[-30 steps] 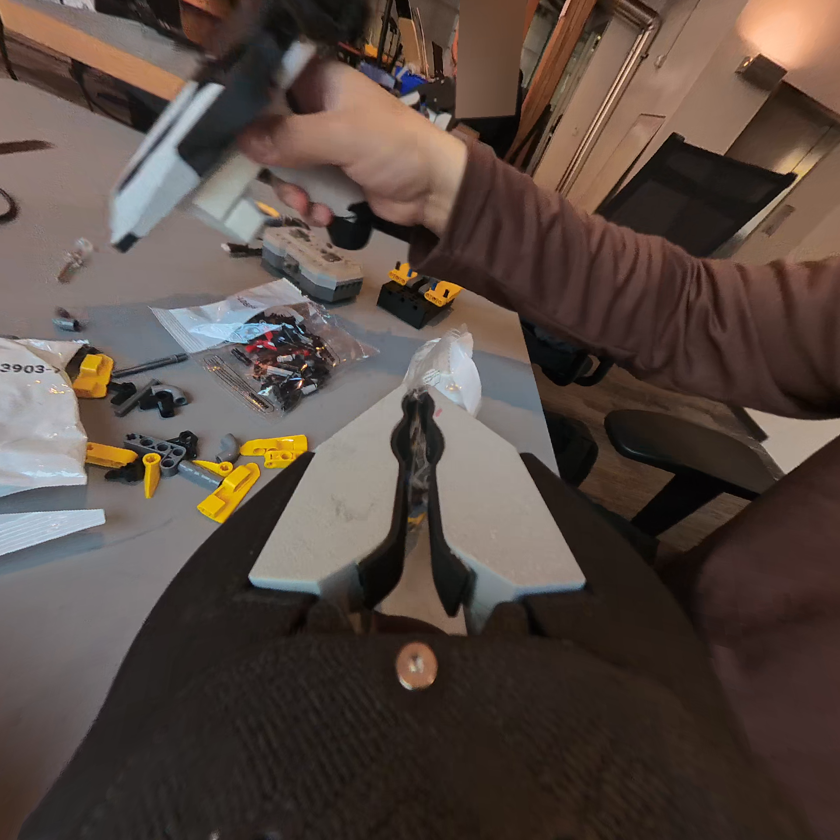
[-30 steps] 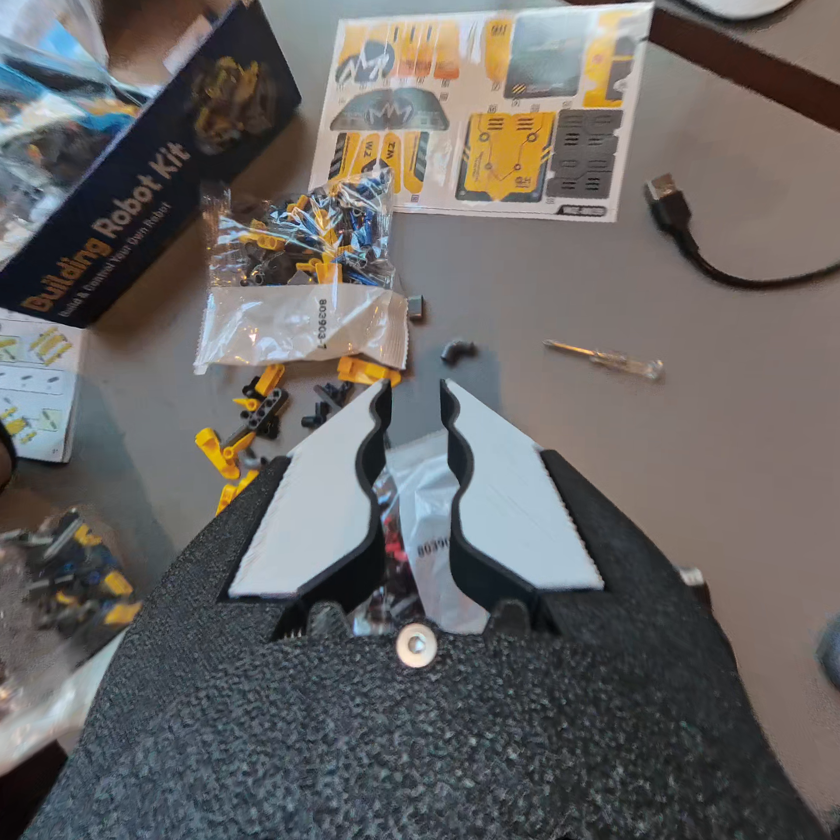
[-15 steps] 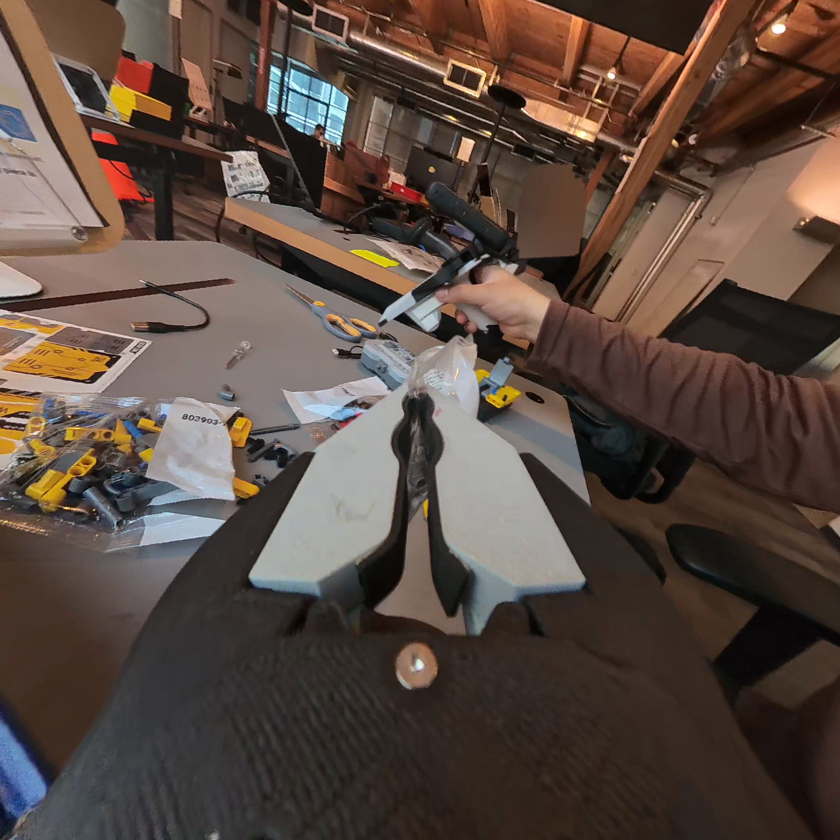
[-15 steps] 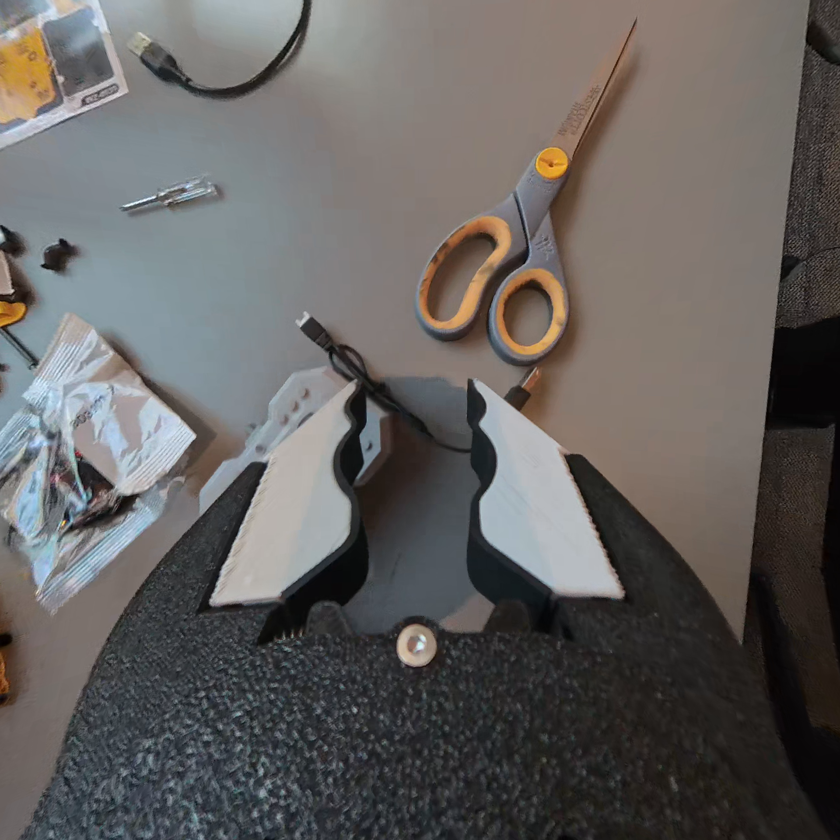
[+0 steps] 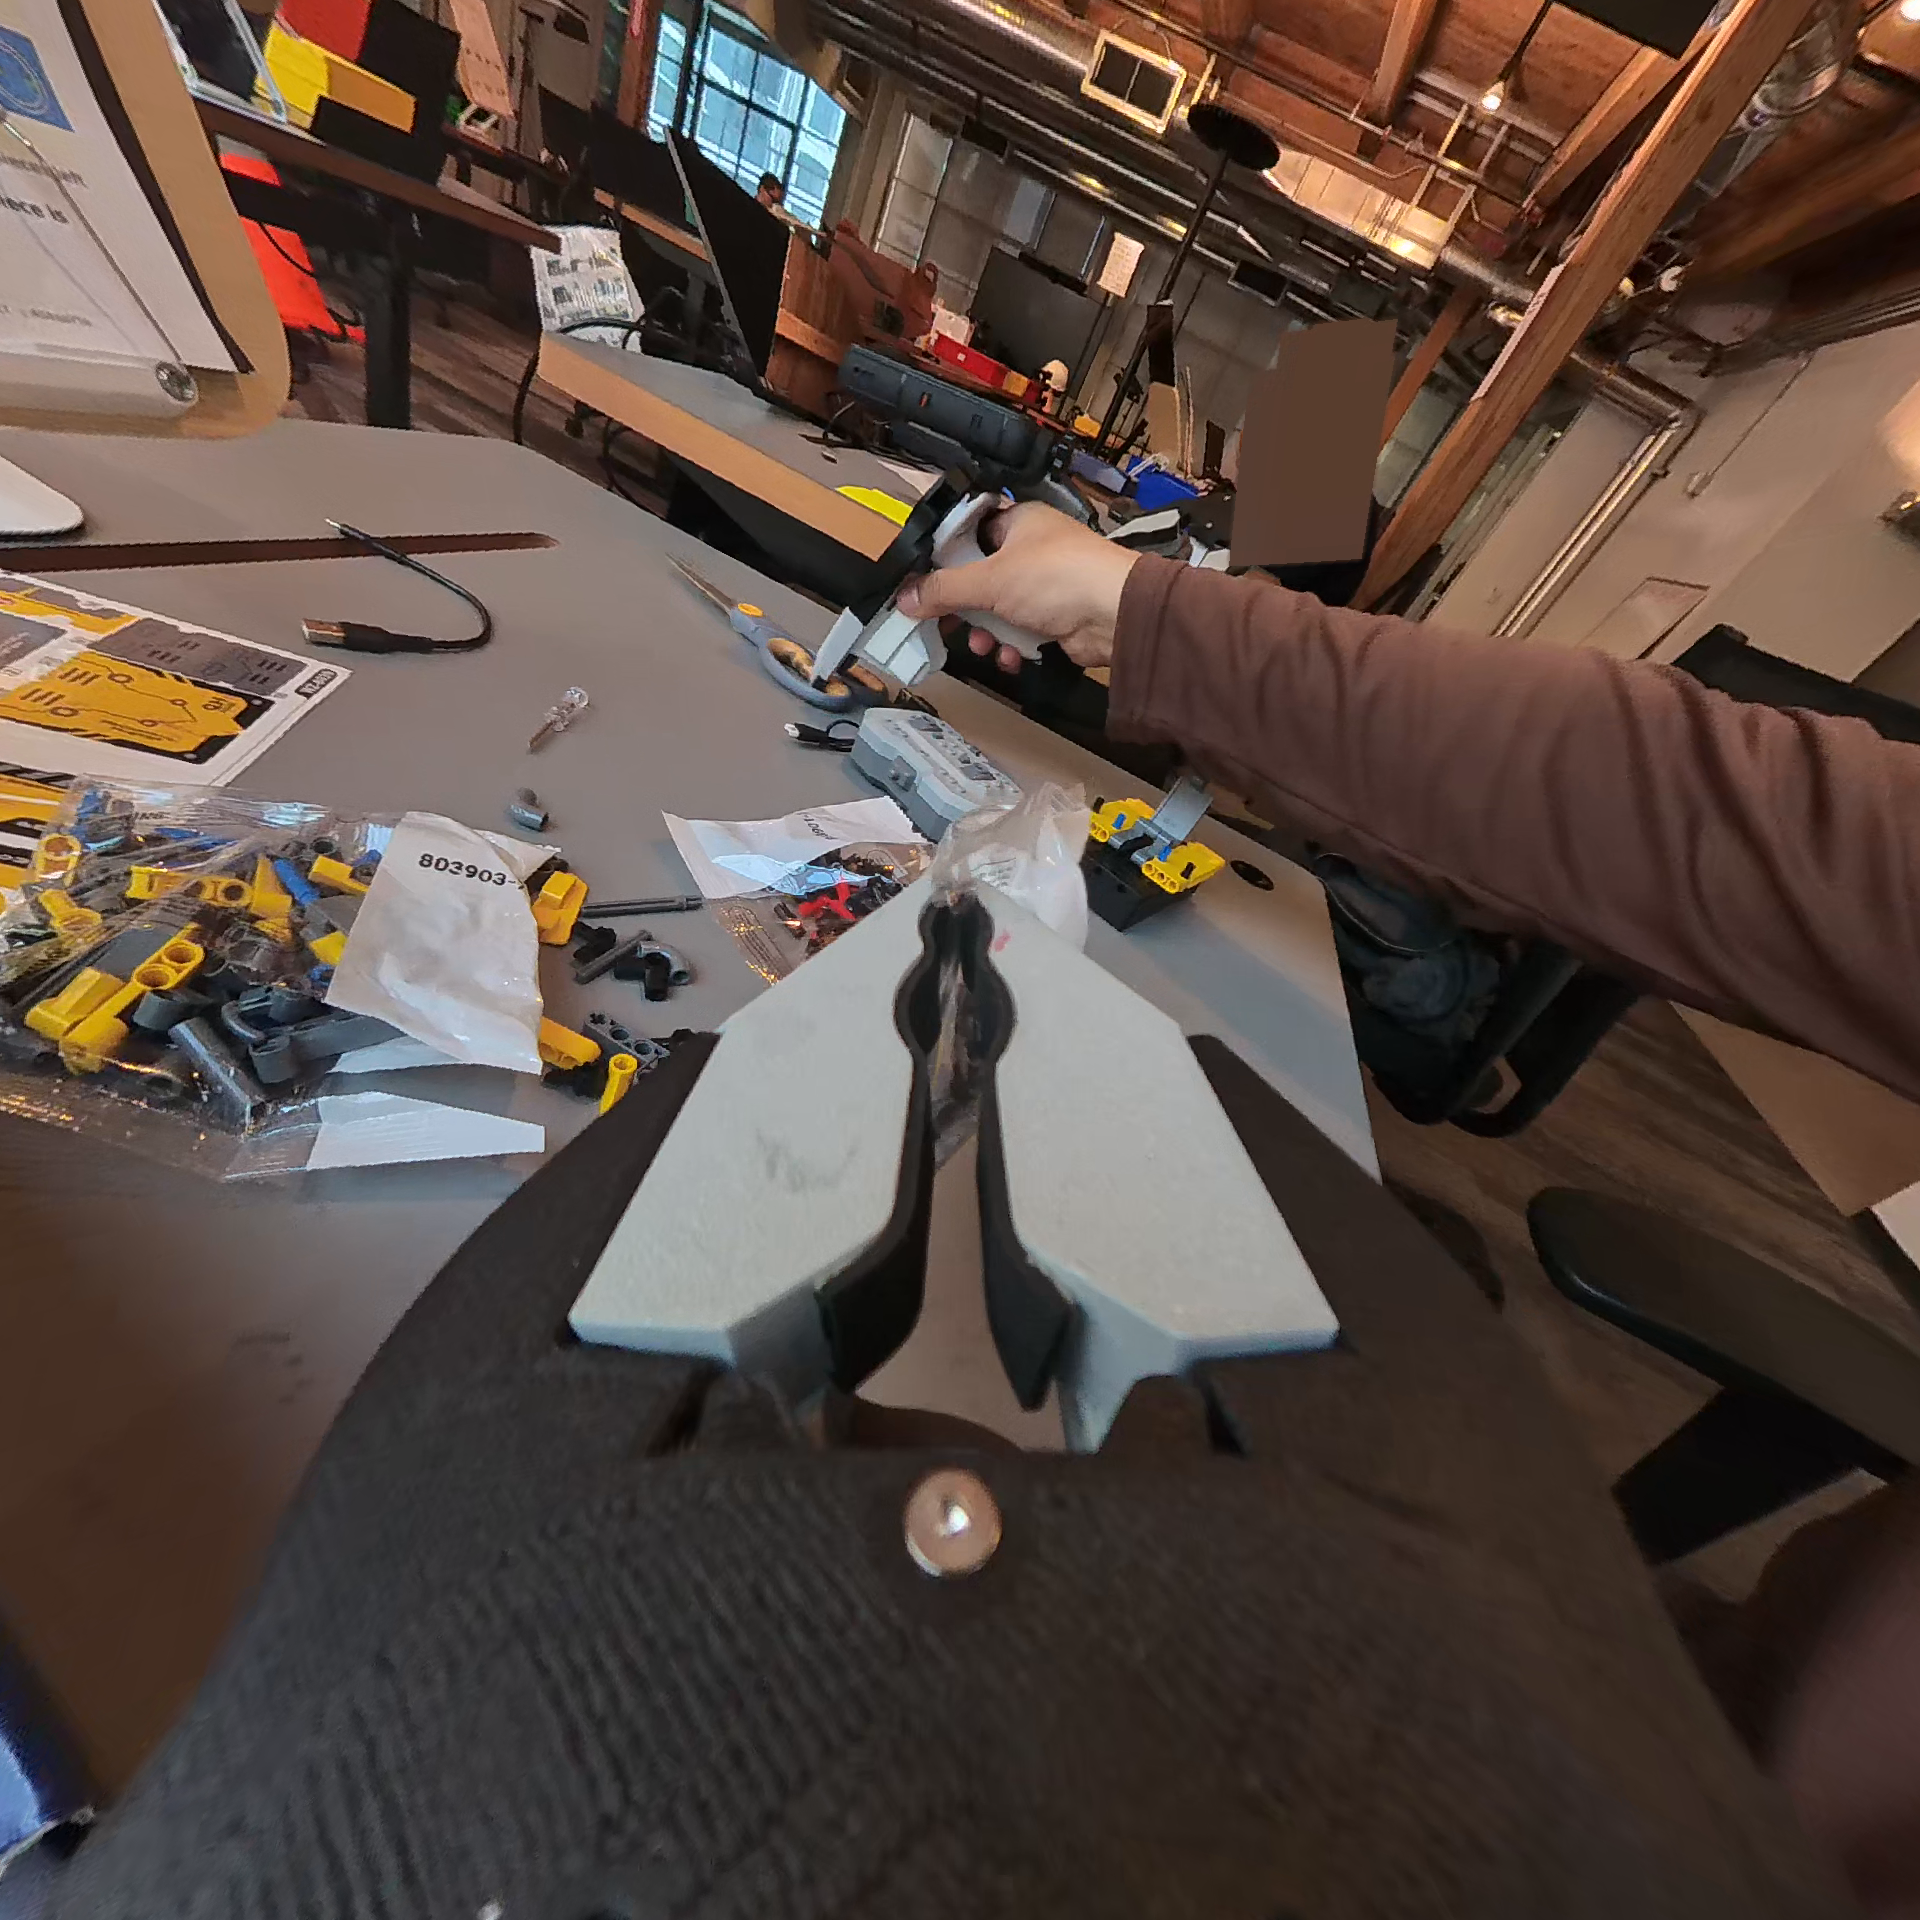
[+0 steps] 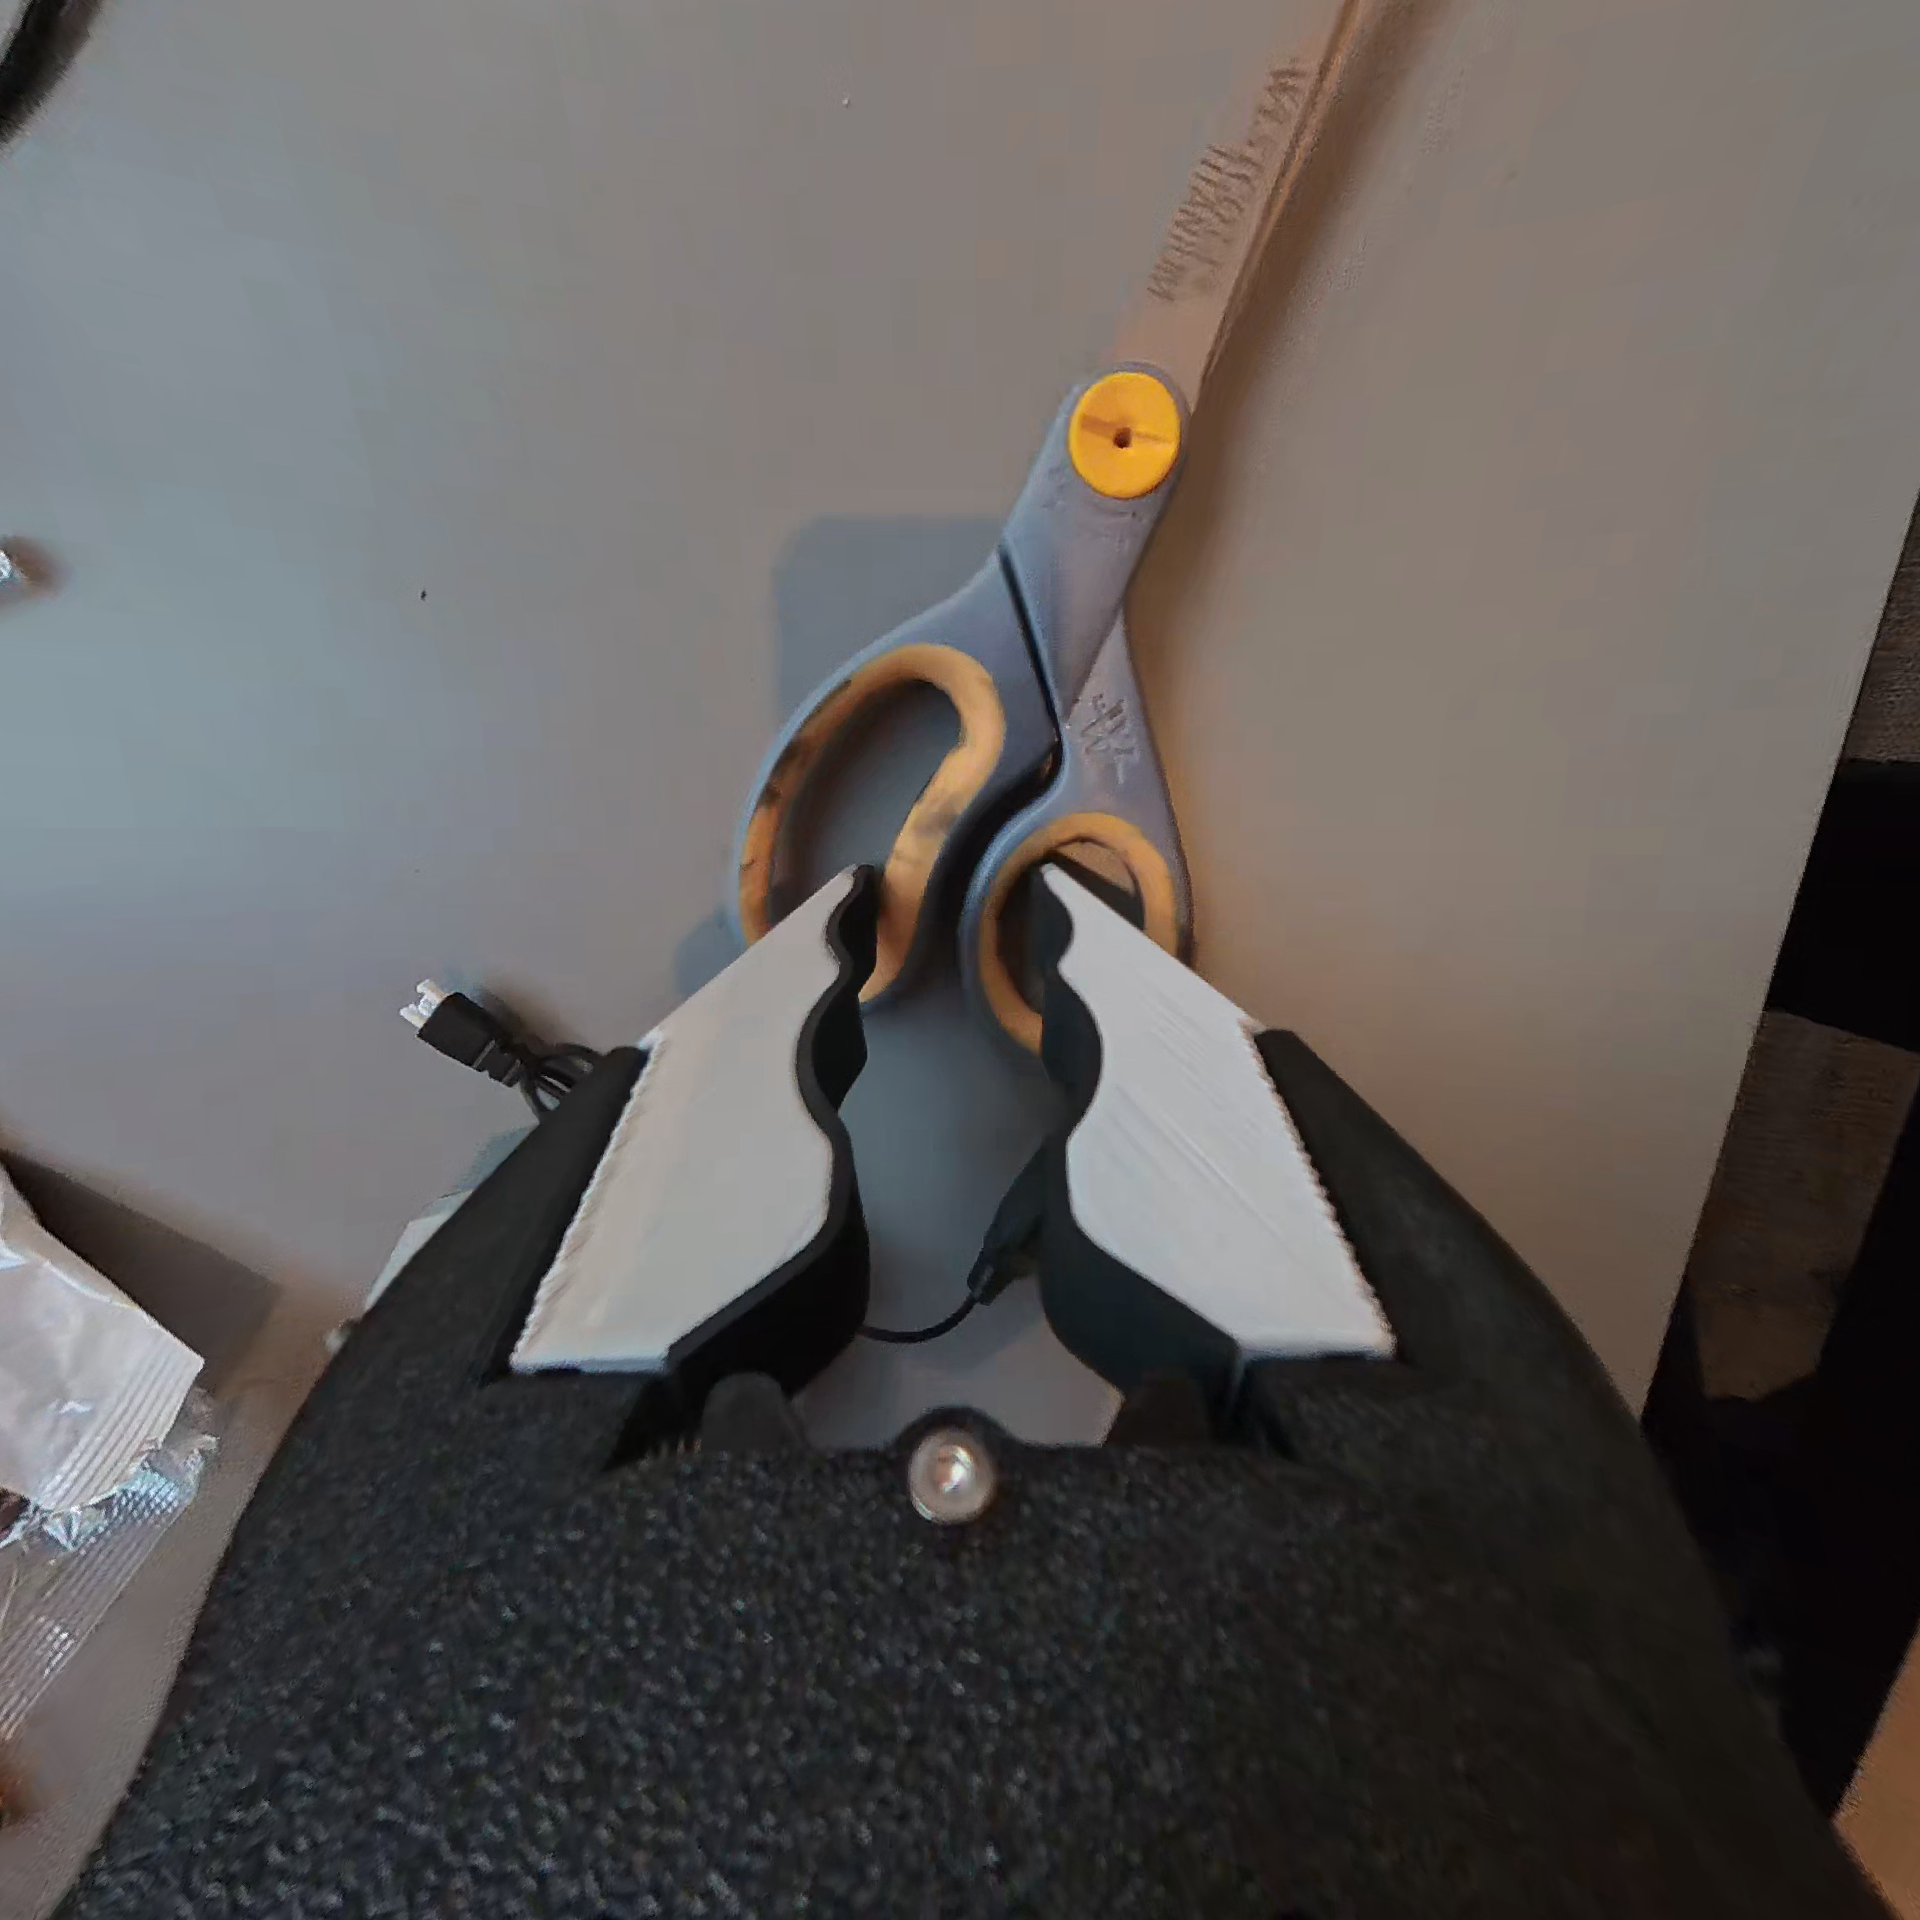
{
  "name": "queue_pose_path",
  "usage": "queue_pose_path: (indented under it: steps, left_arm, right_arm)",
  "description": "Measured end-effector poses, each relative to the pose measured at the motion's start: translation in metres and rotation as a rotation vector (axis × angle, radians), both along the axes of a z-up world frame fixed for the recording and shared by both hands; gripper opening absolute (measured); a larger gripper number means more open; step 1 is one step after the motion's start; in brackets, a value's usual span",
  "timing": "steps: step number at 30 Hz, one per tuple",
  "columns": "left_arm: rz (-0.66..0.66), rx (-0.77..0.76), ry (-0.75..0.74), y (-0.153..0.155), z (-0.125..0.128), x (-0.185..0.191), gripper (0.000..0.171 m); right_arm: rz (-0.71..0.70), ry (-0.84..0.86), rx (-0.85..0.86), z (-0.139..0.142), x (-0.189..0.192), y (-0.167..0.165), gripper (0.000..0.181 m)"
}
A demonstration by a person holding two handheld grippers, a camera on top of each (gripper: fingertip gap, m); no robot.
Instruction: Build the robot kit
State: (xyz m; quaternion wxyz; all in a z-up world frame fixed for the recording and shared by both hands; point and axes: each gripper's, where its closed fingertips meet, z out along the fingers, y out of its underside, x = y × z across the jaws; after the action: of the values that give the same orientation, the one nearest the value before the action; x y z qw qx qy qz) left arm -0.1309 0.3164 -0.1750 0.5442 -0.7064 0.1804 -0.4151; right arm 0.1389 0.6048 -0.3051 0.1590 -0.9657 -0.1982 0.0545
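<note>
The left tool (image 5: 956,920) is pressed closed on a small clear plastic bag (image 5: 1013,852), held above the grey desk (image 5: 582,644). Only this view shows the spread of the desk: two more bags of parts, one large with yellow and grey pieces (image 5: 208,966) and one smaller, torn open (image 5: 800,873), one sticker sheet (image 5: 135,675), one grey battery box (image 5: 930,758) and one small screwdriver (image 5: 558,717). It also shows the hand (image 5: 1029,592) holding the right tool over the scissors (image 5: 800,655).

Only the right view shows that tool closely: the right tool (image 6: 951,883) stands open and holds nothing, its tips over the two handle loops of the one pair of scissors (image 6: 1039,727), with a thin black cable (image 6: 488,1049) beneath.
</note>
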Motion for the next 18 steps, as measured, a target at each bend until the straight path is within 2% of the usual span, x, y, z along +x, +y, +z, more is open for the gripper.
queue_pose_path:
  steps: [3,6,10,14,16,18]
  left_arm:
    - [0.003,0.004,0.01,0.0,-0.001,0.001,0.0]
    - [0.021,0.028,0.042,0.0,0.0,-0.002,0.0]
    - [0.031,0.068,0.084,-0.002,0.005,-0.003,0.0]
    - [-0.002,0.103,0.132,-0.007,0.004,-0.001,0.0]
    - [-0.079,0.035,0.15,-0.017,-0.011,0.006,0.0]
    - [-0.091,-0.038,0.1,-0.024,-0.019,0.008,0.0]
  right_arm:
    - [0.02,0.007,0.011,0.001,-0.001,-0.001,0.025]
    - [0.101,-0.117,0.096,0.016,0.004,-0.002,0.025]
    - [0.23,-0.29,0.242,0.054,0.004,-0.013,0.024]
    - [0.344,-0.418,0.349,0.091,-0.001,-0.039,0.023]
    - [0.415,-0.526,0.429,0.114,-0.003,-0.056,0.023]
    - [0.49,-0.623,0.521,0.139,-0.009,-0.078,0.023]
